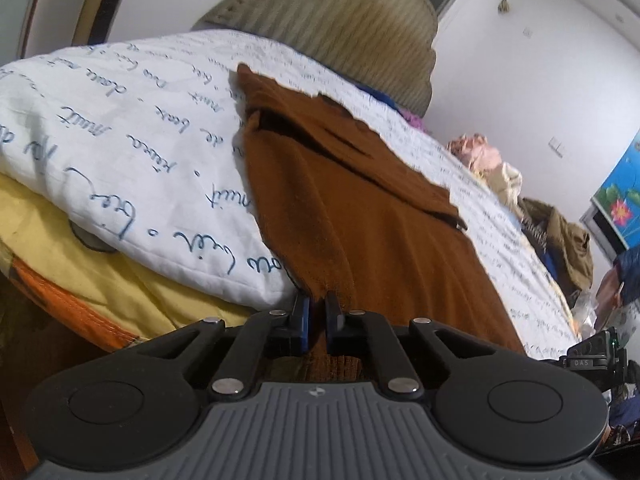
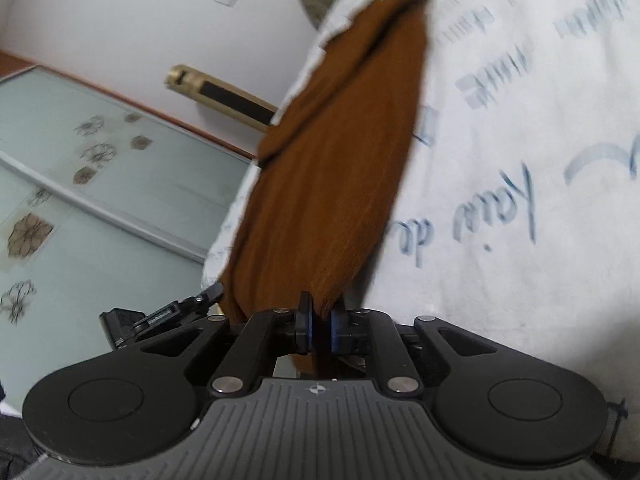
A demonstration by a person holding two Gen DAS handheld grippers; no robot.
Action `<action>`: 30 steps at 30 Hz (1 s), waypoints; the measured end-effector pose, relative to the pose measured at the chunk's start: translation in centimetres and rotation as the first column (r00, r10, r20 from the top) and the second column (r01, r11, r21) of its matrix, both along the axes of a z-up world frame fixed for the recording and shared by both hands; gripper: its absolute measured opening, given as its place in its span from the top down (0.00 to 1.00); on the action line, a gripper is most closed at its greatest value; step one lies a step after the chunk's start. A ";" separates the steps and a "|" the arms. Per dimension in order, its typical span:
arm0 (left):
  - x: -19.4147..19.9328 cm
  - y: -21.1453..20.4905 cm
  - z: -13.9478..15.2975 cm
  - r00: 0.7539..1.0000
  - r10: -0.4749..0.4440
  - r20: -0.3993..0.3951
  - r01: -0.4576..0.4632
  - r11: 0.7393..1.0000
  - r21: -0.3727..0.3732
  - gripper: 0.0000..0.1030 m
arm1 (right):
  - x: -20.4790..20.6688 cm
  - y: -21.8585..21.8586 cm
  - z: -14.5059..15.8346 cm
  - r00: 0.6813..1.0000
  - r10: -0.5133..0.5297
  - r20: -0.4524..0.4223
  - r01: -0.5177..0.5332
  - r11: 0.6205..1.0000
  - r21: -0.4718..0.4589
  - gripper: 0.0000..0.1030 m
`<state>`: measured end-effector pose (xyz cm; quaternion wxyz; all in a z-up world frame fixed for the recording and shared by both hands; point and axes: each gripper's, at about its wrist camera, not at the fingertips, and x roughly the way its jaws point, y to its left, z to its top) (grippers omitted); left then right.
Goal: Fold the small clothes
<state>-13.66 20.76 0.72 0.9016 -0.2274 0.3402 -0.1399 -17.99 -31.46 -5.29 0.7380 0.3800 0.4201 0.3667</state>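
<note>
We hold the left gripper (image 1: 317, 312) at the near hem of the brown garment (image 1: 360, 208). Its blue-padded jaws stand pressed almost together, pinching the hem edge between them. The garment lies spread lengthwise on the white quilt (image 1: 132, 152), which carries blue script lettering. The far end of the garment reaches toward the ribbed beige headboard (image 1: 352, 20). A yellow sheet (image 1: 132, 280) shows below the quilt edge at the left. A pile of mixed clothes (image 1: 552, 224) lies along the right side of the bed.

We hold the right gripper (image 2: 320, 322) at another point on the same near hem of the brown garment (image 2: 332, 168). Its jaws also stand nearly closed, with a bunched fold of the brown fabric clamped between the pads. From this clamp the fabric fans out and runs up over the quilt (image 2: 520, 140). Part of the other gripper shows just to the left, close beside the hem. Frosted glass panels with flower patterns (image 2: 80, 184) fill the left background.
</note>
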 end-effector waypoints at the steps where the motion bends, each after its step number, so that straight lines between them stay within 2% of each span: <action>1: 0.1 -0.2 0.0 1.000 -0.004 -0.003 0.004 1.000 -0.001 0.93 | 0.1 -0.1 -0.3 1.000 0.008 0.003 -0.008 1.000 0.022 0.91; 3: 0.2 -0.6 0.3 1.000 -0.010 -0.003 0.010 1.000 0.001 0.93 | 0.3 -0.4 -0.4 1.000 0.016 -0.014 -0.016 0.999 0.050 0.91; 6: 0.1 -1.6 1.3 0.999 -0.032 0.012 0.031 0.999 0.041 0.93 | 0.3 -0.7 -0.5 0.999 0.038 -0.021 -0.036 0.995 0.095 0.84; 8: 0.3 -2.3 1.6 0.999 -0.035 0.005 0.035 0.995 0.096 0.93 | 0.3 -0.7 -0.6 0.999 0.038 -0.019 -0.035 0.989 0.142 0.73; 10: 0.7 -2.7 1.5 0.999 -0.039 -0.007 0.040 0.990 0.135 0.93 | 0.4 -0.5 -0.4 0.999 0.042 -0.006 -0.041 0.983 0.178 0.66; 11: 1.0 -2.8 1.3 0.999 -0.031 -0.027 0.034 0.989 0.141 0.93 | 0.5 -0.2 -0.3 0.999 0.043 -0.003 -0.042 0.983 0.177 0.66; 15: 1.5 -2.1 0.3 0.998 -0.009 -0.060 0.014 0.996 0.085 0.92 | 0.8 0.9 0.2 0.999 0.046 0.011 -0.047 0.988 0.145 0.67; 18: 1.4 -1.1 -0.2 0.999 -0.006 -0.051 0.007 1.000 0.023 0.92 | 0.6 1.2 0.5 0.999 0.050 0.021 -0.052 0.994 0.099 0.75; 20: 1.1 -0.1 -0.6 1.000 -0.001 -0.031 -0.001 0.999 -0.054 0.93 | 0.3 1.1 0.4 1.000 0.030 0.009 -0.030 0.999 0.028 0.95; 26: 0.7 2.1 -0.9 0.996 0.080 -0.026 -0.083 0.992 -0.099 0.97 | -0.8 1.6 1.5 0.998 0.013 0.058 -0.011 0.999 -0.033 0.91; 30: 0.1 3.0 -0.9 0.997 0.080 -0.011 -0.081 0.989 -0.128 0.97 | -1.2 0.6 2.6 0.994 -0.028 0.107 0.023 0.998 0.052 0.91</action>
